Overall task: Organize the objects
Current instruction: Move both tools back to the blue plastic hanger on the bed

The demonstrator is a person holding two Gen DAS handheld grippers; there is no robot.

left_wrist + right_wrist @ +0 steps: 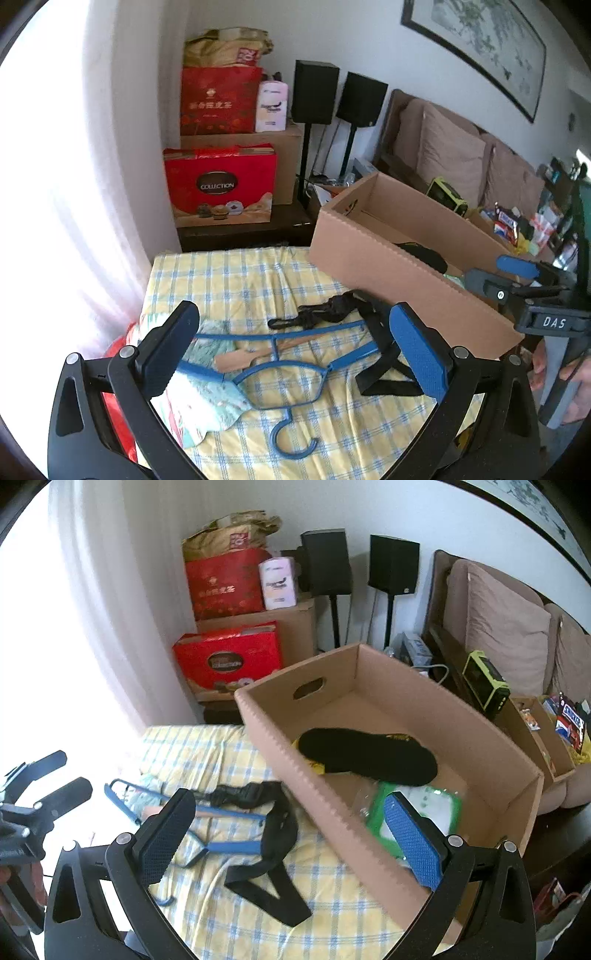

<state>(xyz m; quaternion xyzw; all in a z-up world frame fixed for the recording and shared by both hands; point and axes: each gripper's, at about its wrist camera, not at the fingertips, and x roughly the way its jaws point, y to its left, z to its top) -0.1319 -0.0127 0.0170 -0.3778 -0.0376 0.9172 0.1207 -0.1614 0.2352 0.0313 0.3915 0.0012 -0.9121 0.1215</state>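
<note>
My left gripper [295, 354] hangs with its jaws spread wide and nothing between them, above the blue hanger [280, 369] that lies flat on the yellow checked cloth [229, 280] covering the surface. A wooden spatula [251, 356] lies under the hanger's bar, and a pale green patterned cloth [210, 391] is bunched beneath its left end. Just beyond the hanger a black strap [332, 308] trails across the checks and loops toward the cardboard box [388, 273], which sits on the right side of the surface. My right gripper [291, 834] is also spread wide and holds nothing; its blue-padded finger hangs over the open box while its dark one is over the strap. Inside the box lie a black insole [365, 755], a yellow item [314, 766] partly under it, and a green-edged white packet [424, 808]. Farther back, red gift boxes [221, 184] are stacked in the corner by the curtain, two black speakers [332, 96] stand on poles, and a sofa [461, 155] with cushions runs along the wall.
</note>
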